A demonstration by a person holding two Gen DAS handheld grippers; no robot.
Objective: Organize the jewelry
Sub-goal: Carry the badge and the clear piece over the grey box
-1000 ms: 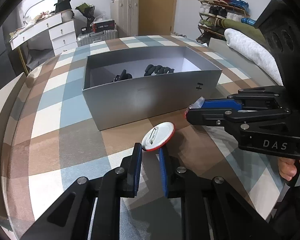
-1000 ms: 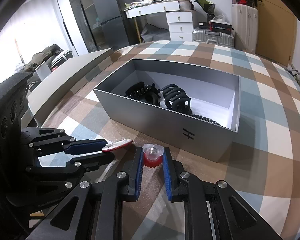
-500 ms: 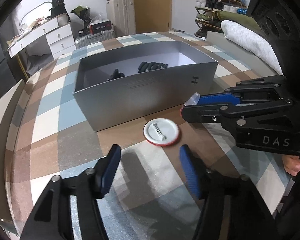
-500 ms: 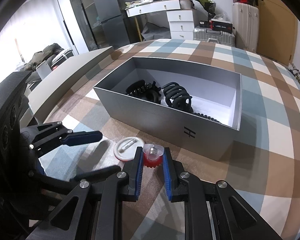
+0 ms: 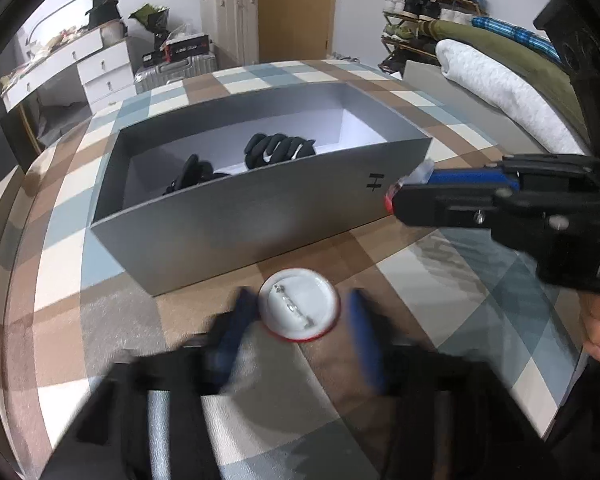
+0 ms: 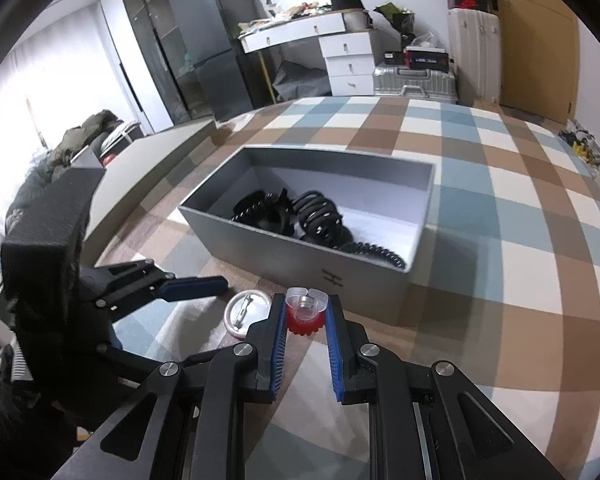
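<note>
Closing around the round pin badge (image 5: pixel 298 305) lying pin-up on the desk (image 5: pixel 440 280) by the gray box (image 5: pixel 236 216), the left gripper (image 5: pixel 298 320) is needing an even squeeze on both edges, while the right gripper (image 6: pixel 306 320) is pinching a small red clip (image 6: pixel 303 312).

Bright, fisheye-warped edges; left gripper (image 5: pixel 298 312) motion-blurred

Both wrist views look steeply down, near, sharing grey box (image 5: pixel 260 216), perhaps converging.

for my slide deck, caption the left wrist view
Left gripper closing around a face-down pin badge beside the grey box.
</note>
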